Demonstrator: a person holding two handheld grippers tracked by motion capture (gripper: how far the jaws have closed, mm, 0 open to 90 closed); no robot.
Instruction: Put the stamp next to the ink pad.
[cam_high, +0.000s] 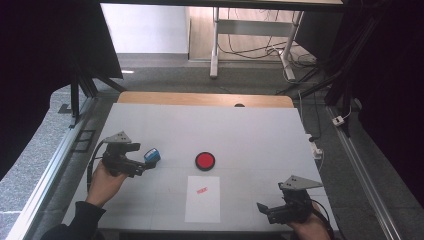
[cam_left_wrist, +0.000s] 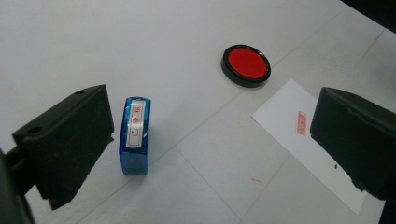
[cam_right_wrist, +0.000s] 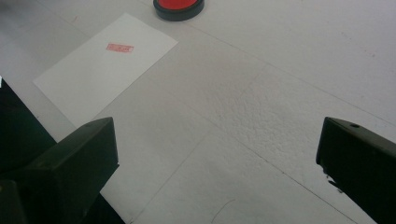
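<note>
From the high view I see my left hand-held gripper (cam_high: 143, 163) over the left side of the worktop (cam_high: 260, 135), with the blue stamp (cam_high: 152, 156) right at its jaw tips. Whether the jaws touch it I cannot tell from up here. The red ink pad (cam_high: 205, 161) sits near the middle, and the white sheet (cam_high: 202, 198) lies just nearer than it, carrying 1 red imprint (cam_high: 201, 189). I judge the stamp was laid aside on the left to leave the sheet clear. My right hand-held gripper (cam_high: 265, 210) waits at the near right edge, well apart from everything; the hand behind it is cut off by the frame.

In the left gripper view the jaws stand wide apart and hold nothing. The stamp (cam_left_wrist: 135, 135) lies on its side on the worktop, close beside the left jaw but apart from it, label up. The label's characters are too small for me to read. The ink pad (cam_left_wrist: 246, 65) lies farther off, and the right jaw covers part of the sheet (cam_left_wrist: 303, 149) next to the imprint (cam_left_wrist: 301, 122).

In the right gripper view the jaws are also spread wide and empty above bare worktop. The sheet (cam_right_wrist: 102, 70) and its imprint (cam_right_wrist: 120, 47) lie far left, and the ink pad (cam_right_wrist: 179, 6) is cut by the top edge. The imprint's text is unreadable.
</note>
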